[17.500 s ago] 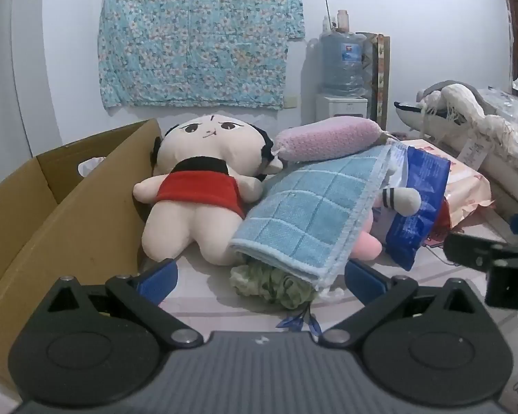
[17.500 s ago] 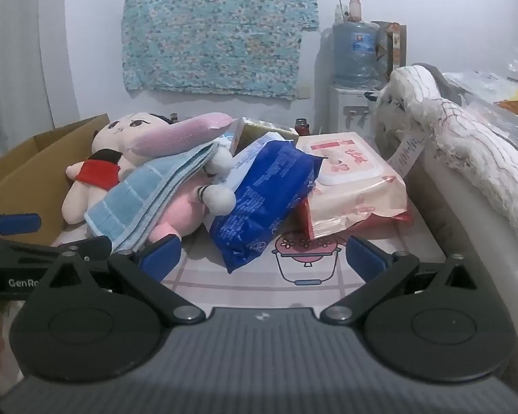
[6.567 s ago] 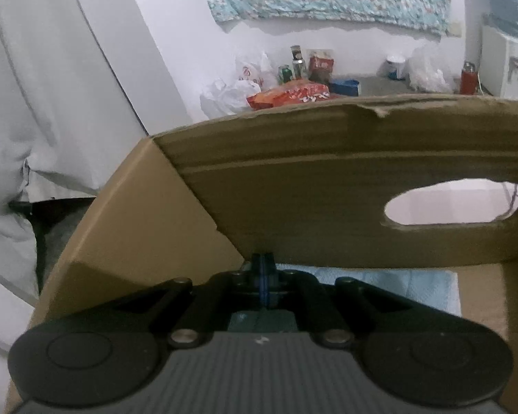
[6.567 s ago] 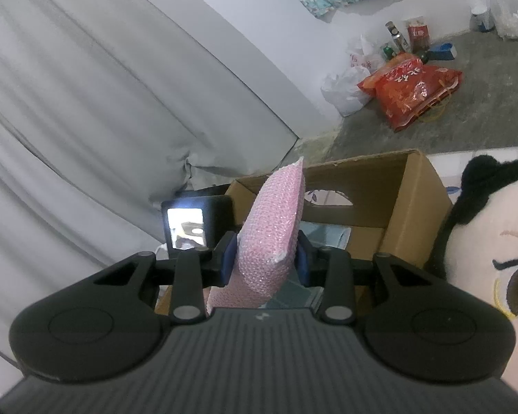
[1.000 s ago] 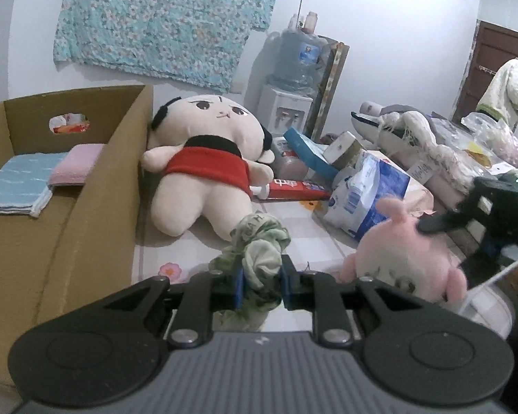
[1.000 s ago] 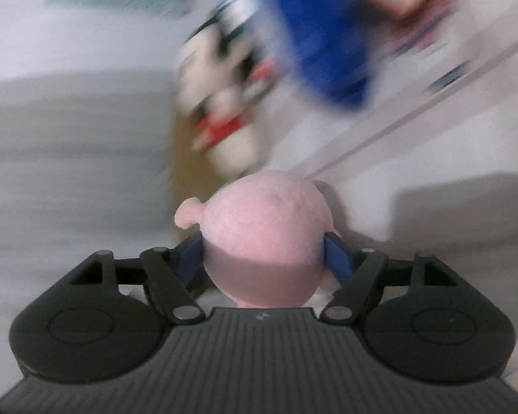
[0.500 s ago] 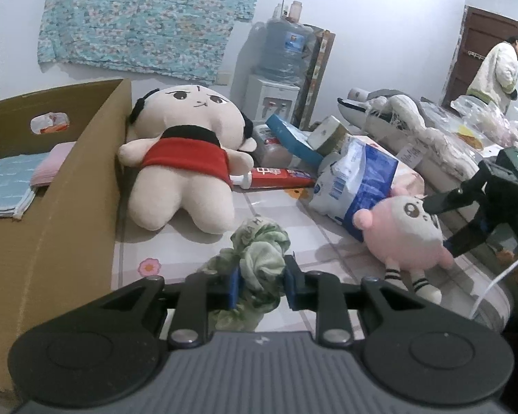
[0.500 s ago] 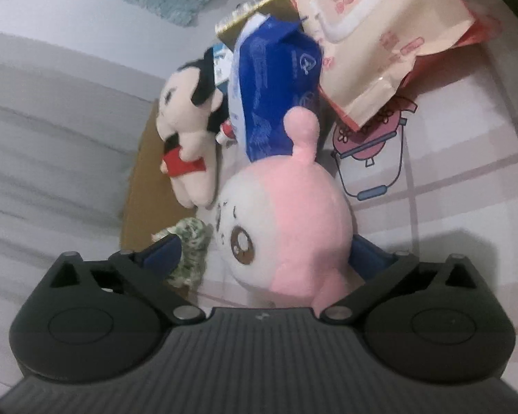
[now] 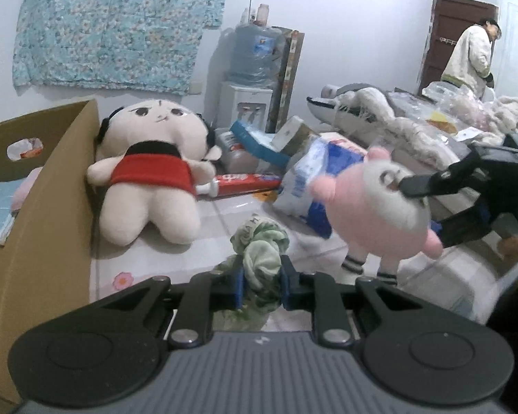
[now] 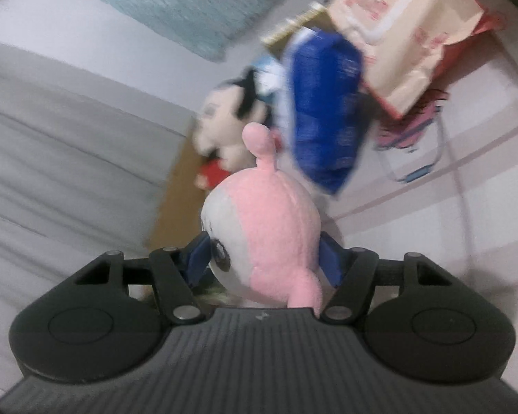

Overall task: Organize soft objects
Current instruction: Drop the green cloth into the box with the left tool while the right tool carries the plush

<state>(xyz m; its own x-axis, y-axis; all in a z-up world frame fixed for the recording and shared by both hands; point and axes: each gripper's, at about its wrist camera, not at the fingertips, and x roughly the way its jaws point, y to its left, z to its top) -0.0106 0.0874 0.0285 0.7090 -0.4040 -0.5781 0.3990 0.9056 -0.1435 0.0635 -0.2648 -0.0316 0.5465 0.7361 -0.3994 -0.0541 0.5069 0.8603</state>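
To do this carry well, both loads should travel together to the cardboard box [image 9: 51,179] off to the left of the left gripper [image 9: 260,284], kept high enough to clear its near wall and let go only once inside. The left gripper's jaws are closing narrow on the green cloth bundle [image 9: 260,252], pinched between the pads with its bulk bunched just ahead of them. The right gripper [image 10: 264,258], jaws closing at middle width, squeezes the pink round plush [image 10: 269,238] on both flanks, its ear pointing forward beyond the jaws
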